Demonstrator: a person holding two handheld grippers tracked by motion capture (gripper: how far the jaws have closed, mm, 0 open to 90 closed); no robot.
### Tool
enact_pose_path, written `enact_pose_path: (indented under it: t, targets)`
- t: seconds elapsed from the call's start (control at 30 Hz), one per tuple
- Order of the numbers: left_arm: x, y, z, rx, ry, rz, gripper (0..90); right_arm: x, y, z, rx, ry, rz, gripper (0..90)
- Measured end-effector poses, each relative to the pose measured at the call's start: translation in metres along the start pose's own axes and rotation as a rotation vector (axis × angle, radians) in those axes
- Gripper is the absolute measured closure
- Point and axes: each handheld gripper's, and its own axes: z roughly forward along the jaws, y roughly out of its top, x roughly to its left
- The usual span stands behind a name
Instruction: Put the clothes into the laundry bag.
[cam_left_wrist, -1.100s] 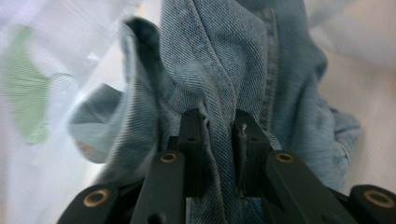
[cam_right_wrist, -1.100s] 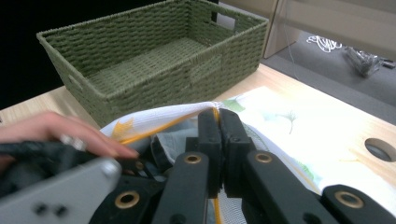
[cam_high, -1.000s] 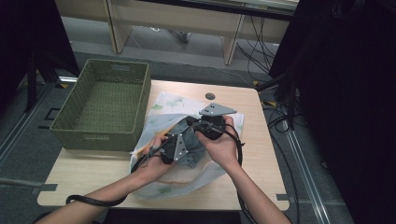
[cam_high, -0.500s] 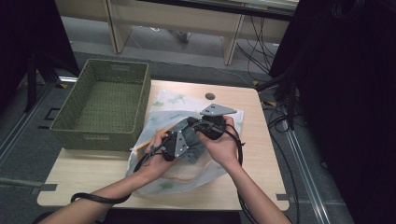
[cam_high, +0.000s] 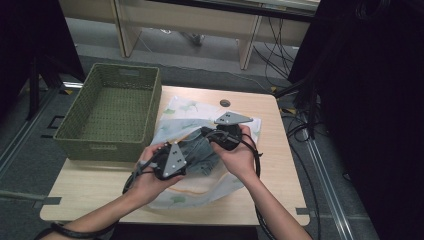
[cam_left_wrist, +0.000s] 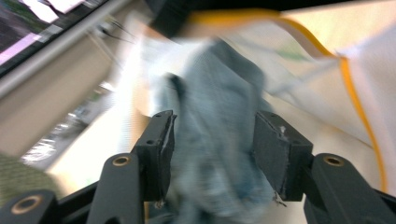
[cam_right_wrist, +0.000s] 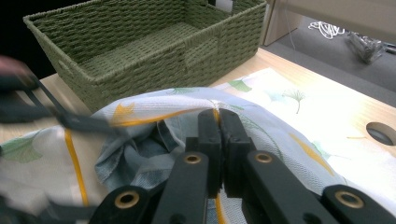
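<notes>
A crumpled, faded blue-grey denim garment (cam_high: 199, 151) is lying bunched in a heap near the middle of the light wooden table (cam_high: 272, 150), resting on and partly wrapped by a thin white cloth printed with green leaves and edged in an orange-yellow stripe (cam_high: 200, 192). In the left gripper view the denim (cam_left_wrist: 212, 154) is looking soft and rumpled, its folds running up between the two black jaws. The step in hand seems to be stuffing or wrapping the denim inside the white cloth, with one hand keeping the cloth's edge lifted while the other is working the garment.

The right gripper (cam_right_wrist: 219, 123) is clenched tight on the striped hem of the white cloth (cam_right_wrist: 154, 109), holding it arched over the denim (cam_right_wrist: 135, 156) like a mouth. The left gripper (cam_left_wrist: 212, 135) is standing released: its jaws have just been opening, and the denim is sitting loosely between them with the pads not pressing on it.

Next, I judge, the left gripper is needing a fresh bite lower on the loose denim, then a push deeper under the raised hem, while the right is keeping its pinch steady so the opening is not collapsing.

A deep, empty, olive-green woven basket (cam_high: 112, 112) is standing just beside the cloth, at the table's left edge.
</notes>
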Motion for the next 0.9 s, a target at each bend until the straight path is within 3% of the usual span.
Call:
enact_pose_path:
  t: [0.03, 0.13, 0.3, 0.4, 0.5, 0.63, 0.73, 0.77, 0.9]
  targets:
    - [0.007, 0.0, -0.004, -0.009, 0.037, 0.015, 49.1, 0.0, 0.0, 0.0, 0.001, 0.001, 0.001, 89.7]
    - [0.022, -0.006, -0.006, 0.035, 0.072, -0.016, 49.2, 0.002, 0.0, 0.001, 0.001, 0.002, -0.004, 89.7]
    - [0.027, -0.019, 0.006, 0.132, 0.047, 0.069, 52.9, 0.002, 0.0, 0.001, 0.002, 0.002, -0.006, 89.7]
    - [0.027, -0.024, 0.011, 0.173, 0.045, 0.088, 61.2, 0.002, 0.0, 0.001, 0.002, 0.005, -0.005, 89.7]
    - [0.029, -0.023, 0.011, 0.196, 0.05, 0.086, 76.0, 0.003, 0.0, 0.001, 0.005, 0.006, -0.003, 89.7]
    - [0.032, -0.021, 0.006, 0.198, 0.049, 0.063, 87.0, 0.004, 0.0, 0.0, 0.01, 0.01, -0.01, 89.7]
    - [0.032, -0.019, -0.001, 0.196, 0.039, 0.045, 87.7, 0.004, 0.0, -0.001, 0.01, 0.012, -0.012, 89.7]
    - [0.031, -0.018, -0.005, 0.197, 0.033, 0.049, 87.7, 0.006, 0.0, -0.001, 0.016, 0.01, 0.002, 89.7]
    - [0.03, -0.016, -0.015, 0.175, 0.035, 0.071, 87.7, 0.005, 0.001, -0.001, 0.017, 0.022, -0.025, 89.7]
